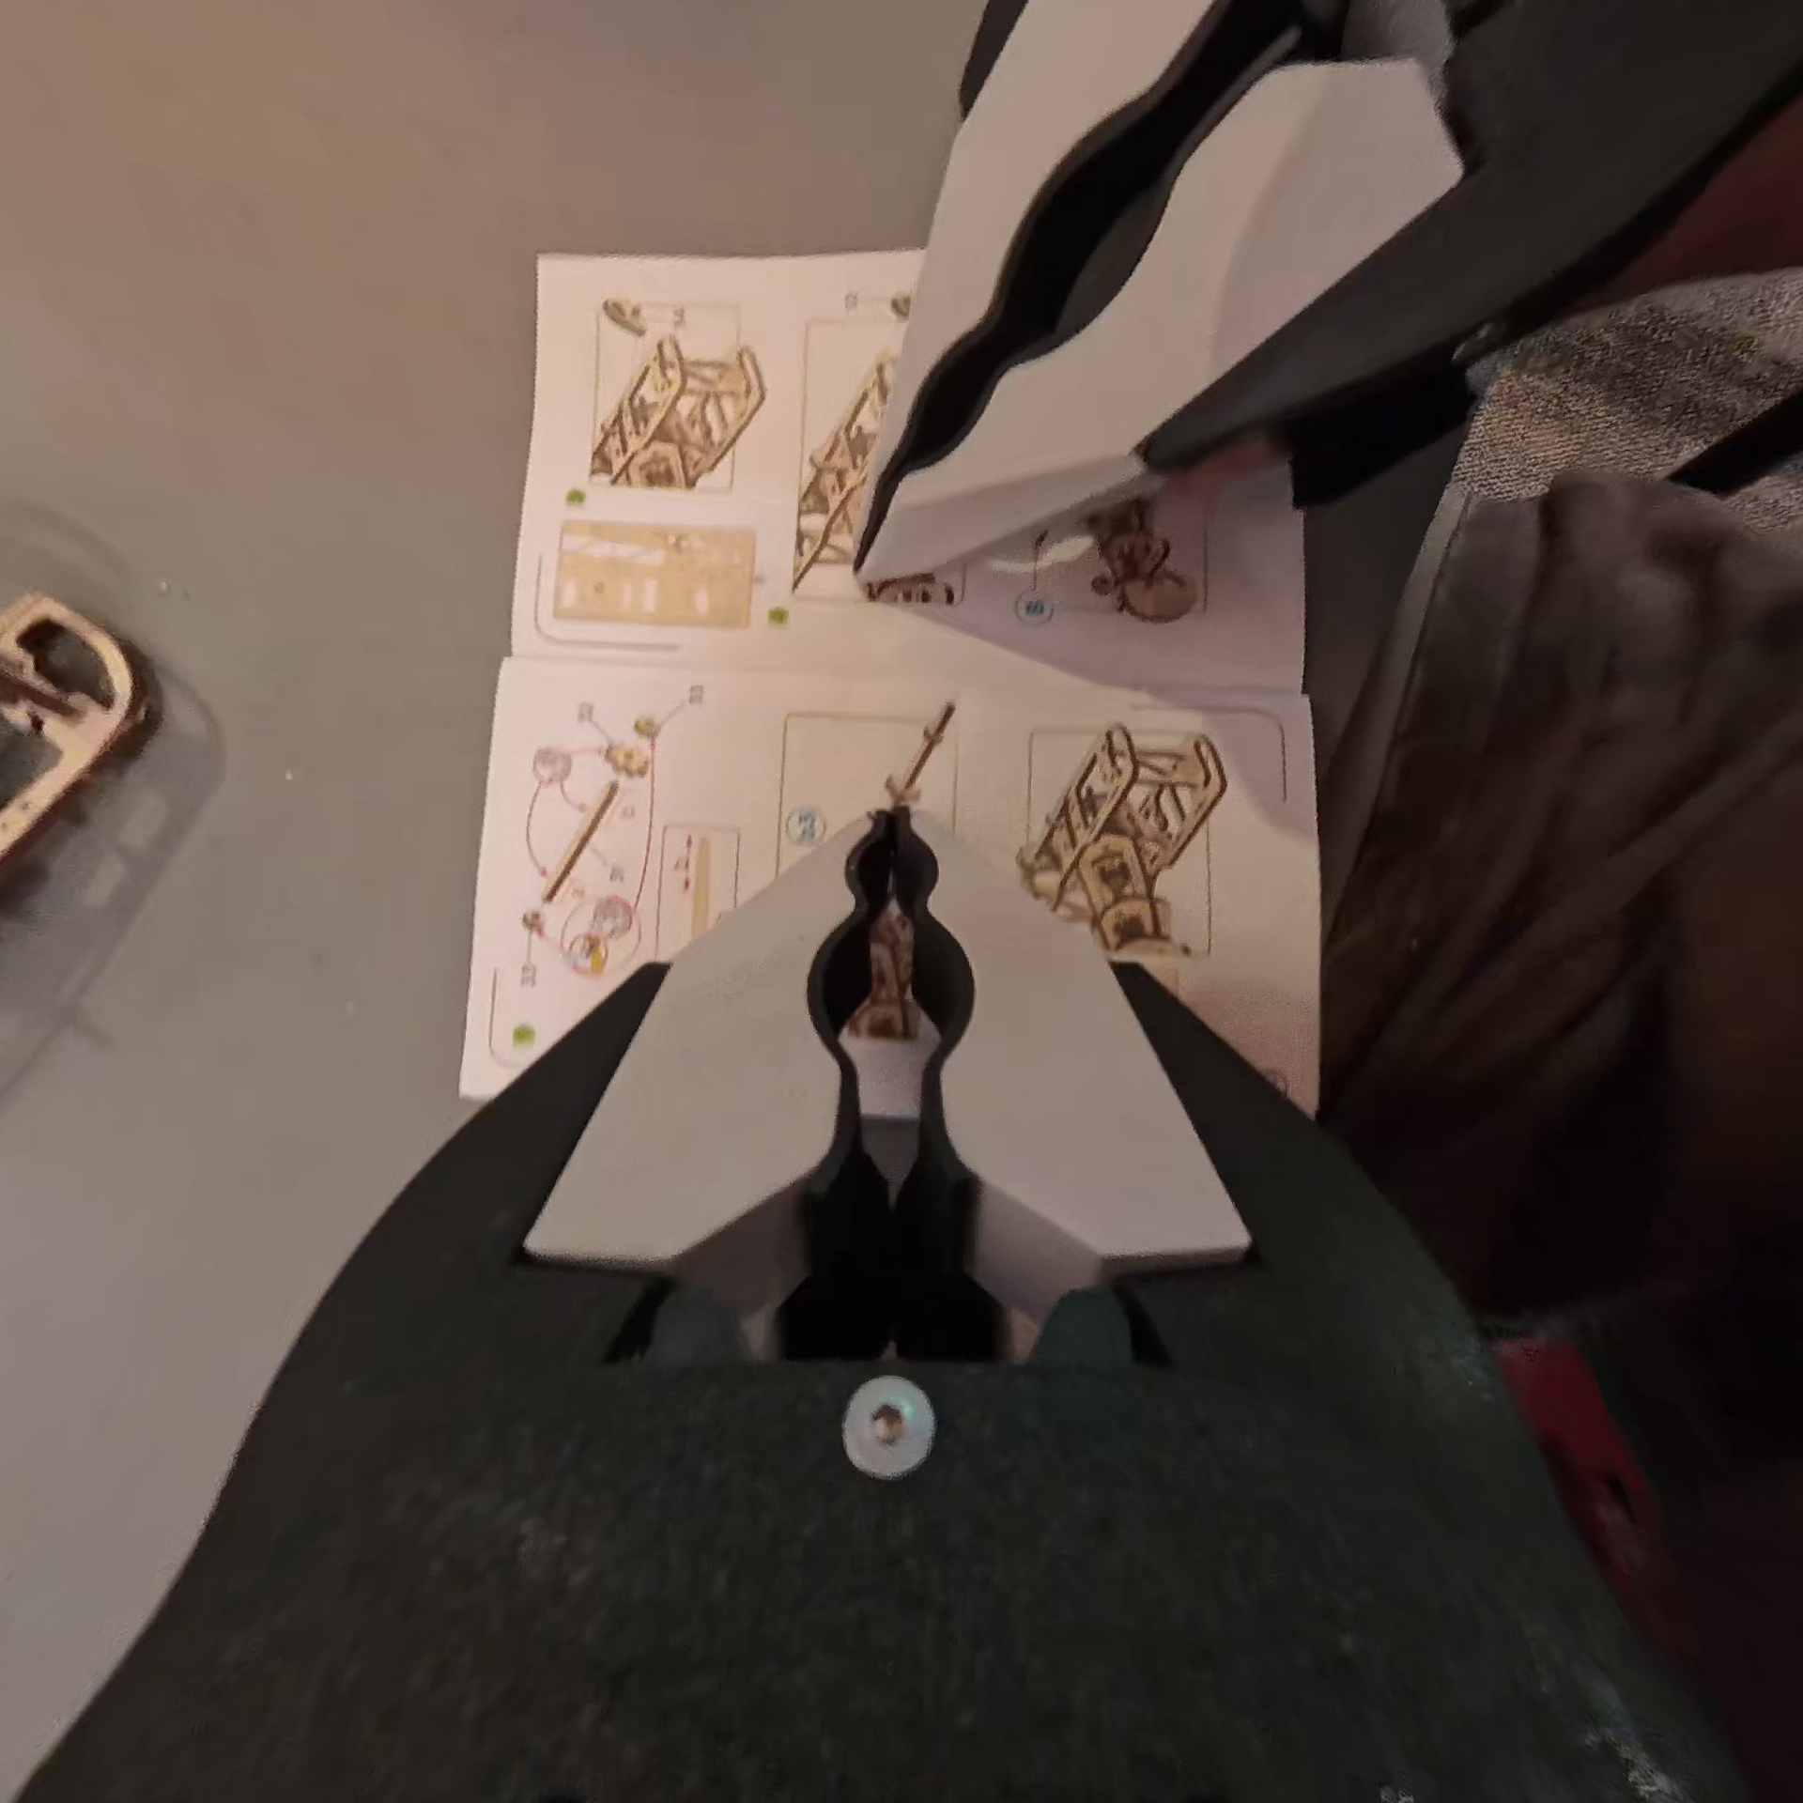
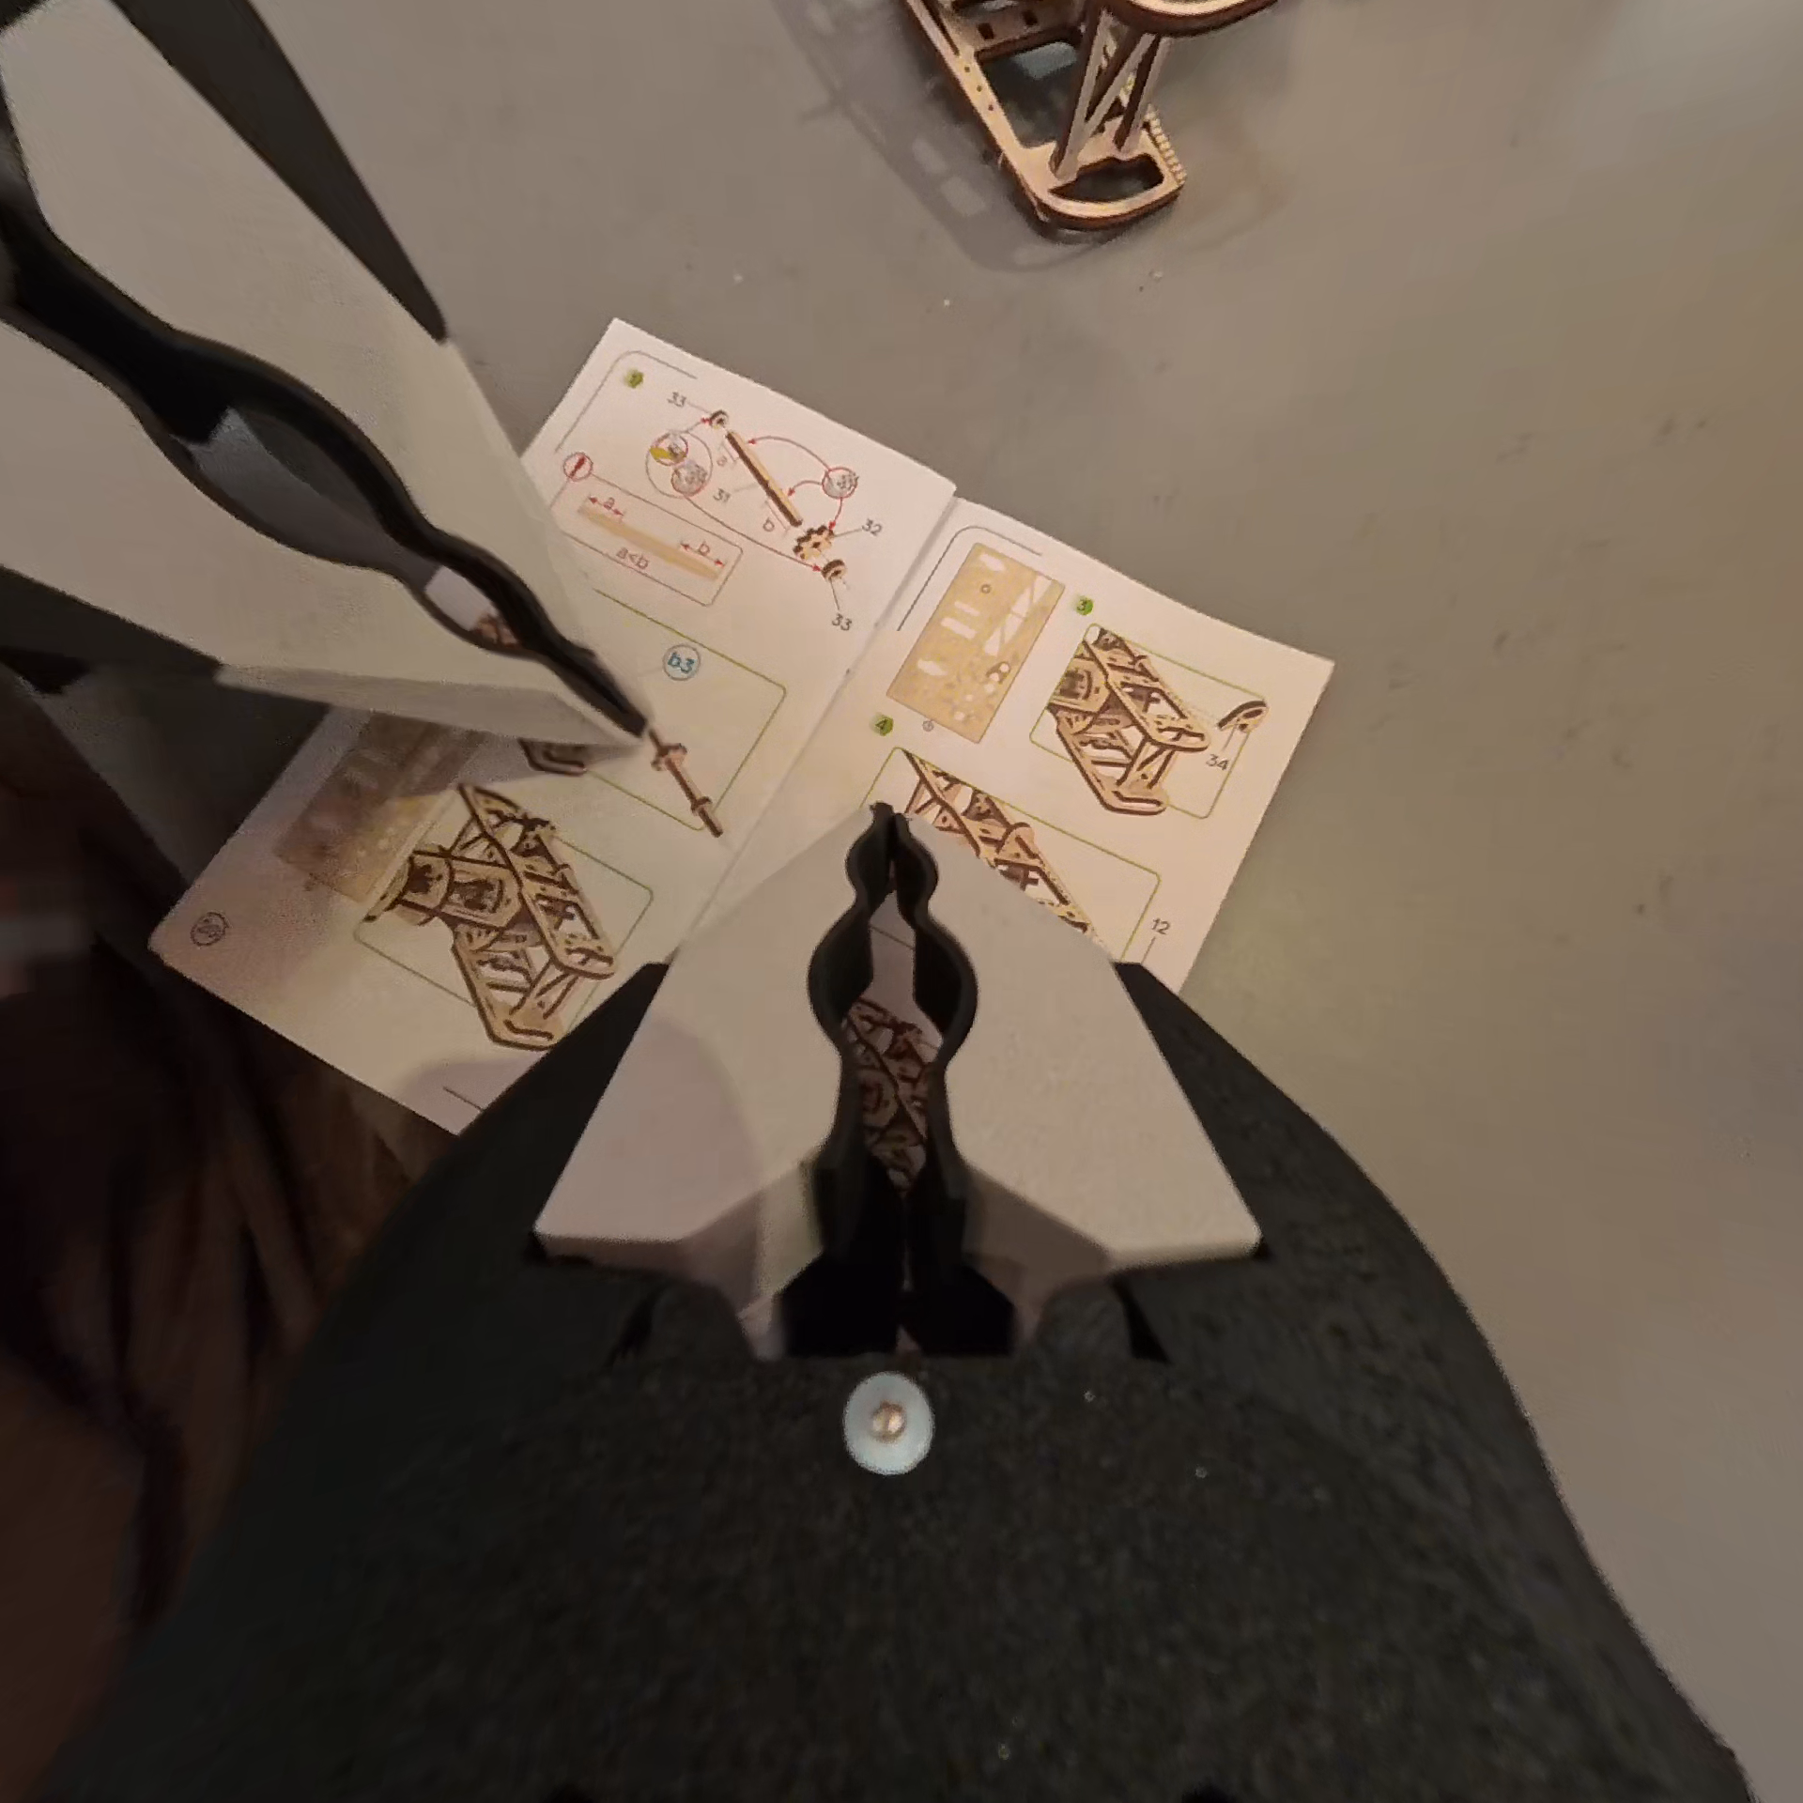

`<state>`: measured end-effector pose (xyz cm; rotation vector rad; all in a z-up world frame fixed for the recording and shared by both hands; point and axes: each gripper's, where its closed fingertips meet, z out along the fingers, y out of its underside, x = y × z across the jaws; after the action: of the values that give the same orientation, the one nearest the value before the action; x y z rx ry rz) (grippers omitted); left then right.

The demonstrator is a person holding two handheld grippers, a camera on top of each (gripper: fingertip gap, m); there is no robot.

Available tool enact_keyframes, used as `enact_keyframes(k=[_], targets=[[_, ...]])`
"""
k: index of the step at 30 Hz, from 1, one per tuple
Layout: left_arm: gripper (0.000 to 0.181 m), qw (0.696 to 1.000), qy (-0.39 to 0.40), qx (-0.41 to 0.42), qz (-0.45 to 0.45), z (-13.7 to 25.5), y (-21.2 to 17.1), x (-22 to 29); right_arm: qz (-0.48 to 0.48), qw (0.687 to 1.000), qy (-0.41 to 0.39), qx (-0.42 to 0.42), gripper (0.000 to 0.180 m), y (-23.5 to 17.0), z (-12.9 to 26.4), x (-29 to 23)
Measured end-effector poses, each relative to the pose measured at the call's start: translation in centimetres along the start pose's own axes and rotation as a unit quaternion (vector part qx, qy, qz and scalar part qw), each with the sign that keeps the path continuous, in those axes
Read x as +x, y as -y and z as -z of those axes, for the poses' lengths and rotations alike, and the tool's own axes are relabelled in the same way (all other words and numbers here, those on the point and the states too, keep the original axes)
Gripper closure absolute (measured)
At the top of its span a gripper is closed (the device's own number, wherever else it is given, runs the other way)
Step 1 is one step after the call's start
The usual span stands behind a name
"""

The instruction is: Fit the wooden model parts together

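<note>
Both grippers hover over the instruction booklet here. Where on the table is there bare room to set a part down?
Bare grey table lies right of the instruction booklet, below the wooden model. In the left wrist view, more lies between booklet and model. It is crowded over the booklet, where the left gripper and right gripper meet; a dark cloth borders its other side.

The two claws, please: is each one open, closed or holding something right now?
Left claw: closed, no part visibly held.
Right claw: closed, no part visibly held.
</note>
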<state>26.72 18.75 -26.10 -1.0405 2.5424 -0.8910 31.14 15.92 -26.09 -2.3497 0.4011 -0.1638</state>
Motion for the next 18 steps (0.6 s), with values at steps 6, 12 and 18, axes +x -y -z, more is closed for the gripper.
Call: enact_keyframes(k=[6,12,18], targets=[[0.181,0.999,0.004,0.02,0.042,1.2,-1.5,-0.8,-0.02,1.0,0.009,0.01,0.18,0.0,0.0,0.0],[0.181,0.998,-0.009,0.026,0.055,1.3,-1.5,-0.8,-0.023,1.0,0.004,0.002,0.18,0.0,0.0,-0.1],[0.181,0.999,-0.003,0.021,0.037,1.3,-1.5,-0.8,-0.03,0.999,0.011,0.003,0.18,0.0,-0.1,-0.1]])
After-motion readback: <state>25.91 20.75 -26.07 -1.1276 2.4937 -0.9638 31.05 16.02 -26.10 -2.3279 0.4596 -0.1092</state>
